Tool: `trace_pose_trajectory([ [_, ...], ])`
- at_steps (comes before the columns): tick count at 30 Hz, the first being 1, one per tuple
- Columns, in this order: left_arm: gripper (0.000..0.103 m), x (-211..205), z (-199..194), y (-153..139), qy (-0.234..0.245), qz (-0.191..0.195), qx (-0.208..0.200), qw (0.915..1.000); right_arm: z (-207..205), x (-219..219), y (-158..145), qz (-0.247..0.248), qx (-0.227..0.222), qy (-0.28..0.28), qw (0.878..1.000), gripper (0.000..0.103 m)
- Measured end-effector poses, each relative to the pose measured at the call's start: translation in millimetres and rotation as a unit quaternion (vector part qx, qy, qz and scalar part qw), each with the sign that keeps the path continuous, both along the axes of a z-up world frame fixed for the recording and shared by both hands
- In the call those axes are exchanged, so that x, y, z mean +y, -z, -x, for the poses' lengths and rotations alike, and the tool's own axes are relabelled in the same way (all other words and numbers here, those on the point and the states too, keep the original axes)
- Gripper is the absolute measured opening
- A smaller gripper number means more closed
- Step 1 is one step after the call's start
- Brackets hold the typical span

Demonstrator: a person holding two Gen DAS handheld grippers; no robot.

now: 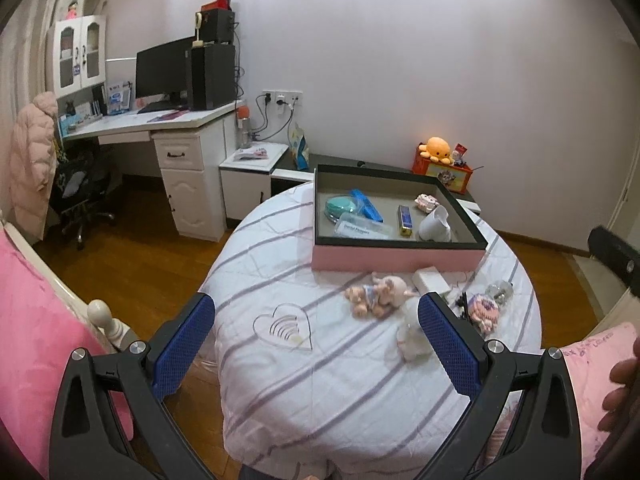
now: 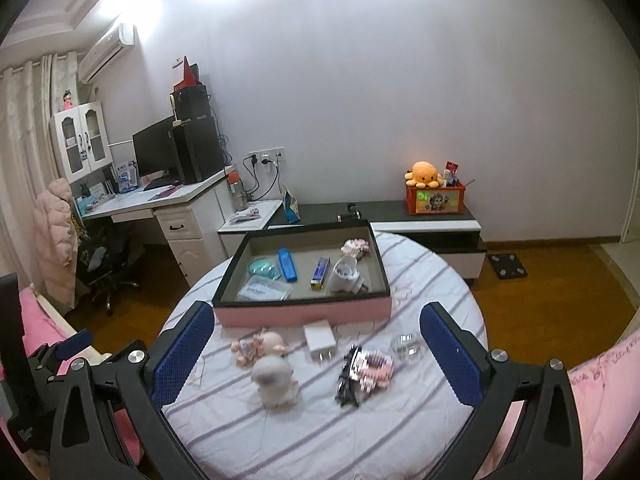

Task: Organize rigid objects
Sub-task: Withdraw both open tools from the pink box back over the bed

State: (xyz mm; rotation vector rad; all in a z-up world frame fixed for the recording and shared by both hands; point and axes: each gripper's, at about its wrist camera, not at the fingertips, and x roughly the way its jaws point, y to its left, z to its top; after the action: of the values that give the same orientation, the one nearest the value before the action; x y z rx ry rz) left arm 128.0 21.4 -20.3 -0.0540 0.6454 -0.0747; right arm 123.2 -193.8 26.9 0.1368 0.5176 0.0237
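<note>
A: Right wrist view first. Right gripper (image 2: 316,344) spread wide, empty, hovering low in the frame over the striped bedsheet (image 2: 320,432).

B: Same from the left wrist view? Left gripper (image 1: 316,332) also wide, nothing between the blue pads (image 1: 186,344).

A: Yes. Tray (image 2: 304,312) next: pink-sided, dark-rimmed, sitting centre frame on the sheet, long axis running left to right across the picture.

B: Contents, counted?

A: Six. One blue case (image 2: 287,265), long axis running from the far wall toward the camera, slightly tilted. One yellow-and-blue box (image 2: 321,273), pointing the same way. One teal round case (image 2: 263,269). One clear packet (image 2: 264,291) lying flat at the near left. One white cup (image 2: 343,276) tipped on its side, mouth toward the camera. One pink-and-white piece (image 2: 354,246) at the far right corner.

B: Outside the tray?

A: Five, all lower centre, between tray and grippers. One white charger (image 2: 320,341), prongs pointing toward the camera, just beside the tray's pink wall. One small doll (image 2: 260,345) lying flat, long axis left to right. One pale figurine (image 2: 274,380) standing nearest the camera. One pink-and-black bundle (image 2: 366,368), too blurred to name. One clear glassy piece (image 2: 407,345) to its right.

B: Anything touching the grippers?

A: Nothing.
</note>
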Motion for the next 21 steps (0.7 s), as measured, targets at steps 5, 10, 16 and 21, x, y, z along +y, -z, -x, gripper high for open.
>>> trace_pose_trajectory([
  [5, 0.103, 0, 19, 0, 0.002, -0.007, -0.004, 1.0000, 16, 8, 9, 0.005, 0.010, -0.010, 1.000, 0.103],
  [10, 0.103, -2, 33, 3, 0.008, -0.011, 0.000, 0.9999, 26, 15, 12, 0.011, 0.014, -0.018, 1.000, 0.103],
  [16, 0.103, -2, 44, 2, 0.011, -0.010, 0.001, 0.9999, 38, 21, 11, 0.017, 0.010, -0.025, 0.999, 0.103],
  [21, 0.103, -1, 48, 0, 0.011, -0.008, -0.004, 0.9999, 42, 22, 12, 0.016, 0.009, -0.025, 1.000, 0.103],
])
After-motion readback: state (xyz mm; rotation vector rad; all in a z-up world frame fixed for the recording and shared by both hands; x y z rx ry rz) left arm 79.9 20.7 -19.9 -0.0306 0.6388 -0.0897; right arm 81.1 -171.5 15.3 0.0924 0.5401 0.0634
